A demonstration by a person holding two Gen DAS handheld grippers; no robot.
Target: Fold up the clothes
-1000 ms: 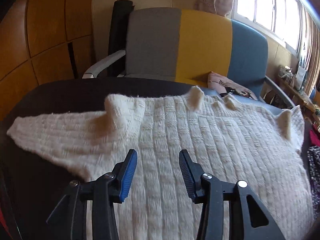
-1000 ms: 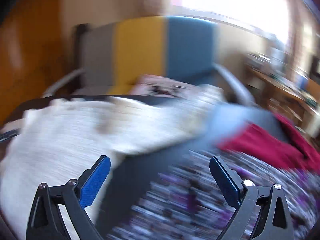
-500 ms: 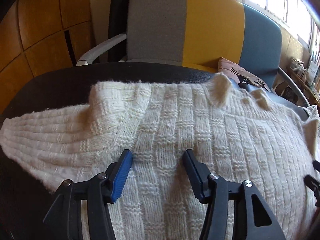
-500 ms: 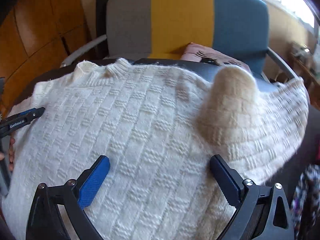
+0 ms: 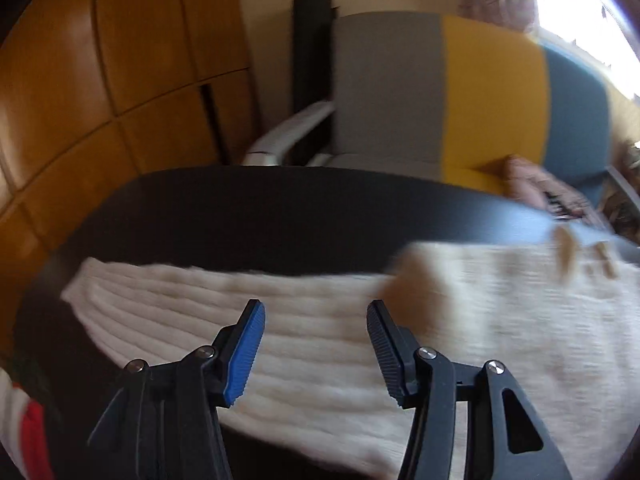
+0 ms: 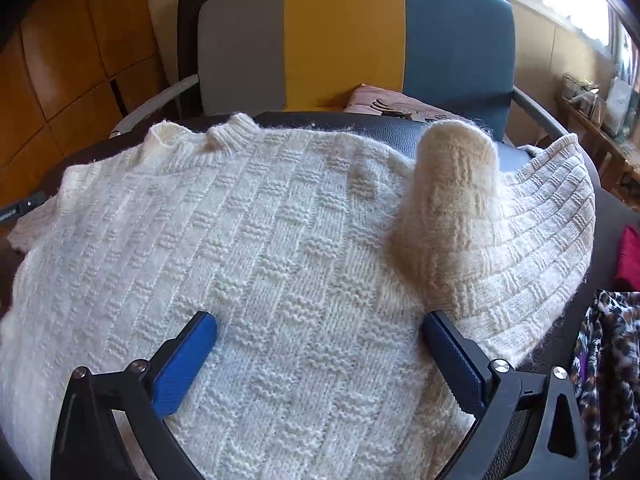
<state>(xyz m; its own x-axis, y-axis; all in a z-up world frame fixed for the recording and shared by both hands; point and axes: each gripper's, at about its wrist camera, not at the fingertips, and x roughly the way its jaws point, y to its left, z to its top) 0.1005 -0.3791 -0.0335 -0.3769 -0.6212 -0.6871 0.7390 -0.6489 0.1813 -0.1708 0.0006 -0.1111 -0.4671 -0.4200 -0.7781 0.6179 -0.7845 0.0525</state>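
Observation:
A cream knitted sweater [image 6: 280, 248] lies spread over a dark round table [image 5: 280, 216]. In the left wrist view its left sleeve [image 5: 180, 312] stretches out to the left. My left gripper [image 5: 316, 340] is open and empty, hovering over that sleeve near the shoulder. My right gripper [image 6: 320, 348] is open wide and empty, low over the sweater's body. A raised fold of knit [image 6: 452, 188] stands up just beyond the right gripper's right finger. The left gripper's tip [image 6: 24, 204] shows at the far left of the right wrist view.
A grey, yellow and blue chair [image 6: 356, 40] stands behind the table with a pink garment [image 6: 384, 104] on its seat. Wooden panels [image 5: 100, 80] are at the left. A patterned cloth [image 6: 608, 360] and a red cloth [image 6: 630, 256] lie at the right.
My left gripper has swung left from the sweater's body to over the left sleeve, and its view is blurred. My right gripper has held nearly still over the body.

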